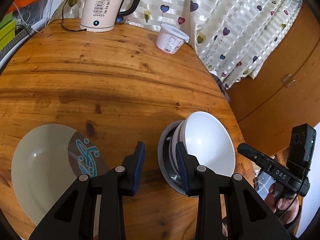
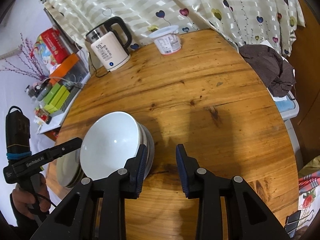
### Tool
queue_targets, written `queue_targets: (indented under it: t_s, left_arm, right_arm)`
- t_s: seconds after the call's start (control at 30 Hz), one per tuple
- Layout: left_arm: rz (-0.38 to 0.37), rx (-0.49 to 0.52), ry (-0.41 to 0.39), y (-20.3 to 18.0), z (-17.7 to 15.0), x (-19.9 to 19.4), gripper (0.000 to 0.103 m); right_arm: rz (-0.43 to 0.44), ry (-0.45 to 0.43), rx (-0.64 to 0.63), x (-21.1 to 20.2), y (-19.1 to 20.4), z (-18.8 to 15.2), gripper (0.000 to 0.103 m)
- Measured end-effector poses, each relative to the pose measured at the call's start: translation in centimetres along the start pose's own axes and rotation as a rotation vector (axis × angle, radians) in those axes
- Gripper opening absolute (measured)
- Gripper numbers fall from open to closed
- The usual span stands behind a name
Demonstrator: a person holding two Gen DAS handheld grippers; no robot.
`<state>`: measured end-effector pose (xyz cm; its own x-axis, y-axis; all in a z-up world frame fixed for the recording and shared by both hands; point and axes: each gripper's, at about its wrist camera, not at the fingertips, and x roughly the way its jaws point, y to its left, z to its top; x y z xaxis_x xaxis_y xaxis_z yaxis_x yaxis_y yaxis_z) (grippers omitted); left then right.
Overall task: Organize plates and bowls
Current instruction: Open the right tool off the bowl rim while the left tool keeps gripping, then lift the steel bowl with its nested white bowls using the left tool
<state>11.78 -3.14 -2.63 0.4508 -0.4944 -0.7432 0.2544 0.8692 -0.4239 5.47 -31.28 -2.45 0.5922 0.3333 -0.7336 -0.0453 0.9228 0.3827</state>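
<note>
White bowl (image 2: 110,142) atop stacked bowls — both grippers' fingers apart, empty

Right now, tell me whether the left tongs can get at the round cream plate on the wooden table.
Probably yes: the left tongs stand open and empty, and the round cream plate lies just left of them, uncovered.

The white kettle (image 1: 100,8) at the table's (image 1: 112,76) far edge showed "55°C" on its side, the right gripper's (image 1: 280,175) black body read "DAS", and the left gripper's (image 2: 36,162) body bore "GenRobot.AI".
</note>
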Motion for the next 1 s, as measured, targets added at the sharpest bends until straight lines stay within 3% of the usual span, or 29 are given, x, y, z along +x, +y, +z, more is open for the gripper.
queue_targets:
  t_s: [0.4, 1.0]
  left_arm:
    - [0.015, -0.001, 0.038, -0.2, -0.4, 1.0, 0.033]
    - [-0.008, -0.001, 0.038, -0.7, -0.4, 1.3, 0.032]
  right_arm:
    - [-0.008, 0.029, 0.001, 0.7, -0.4, -0.2, 0.030]
    - [0.051, 0.062, 0.009, 1.3, -0.5, -0.7, 0.030]
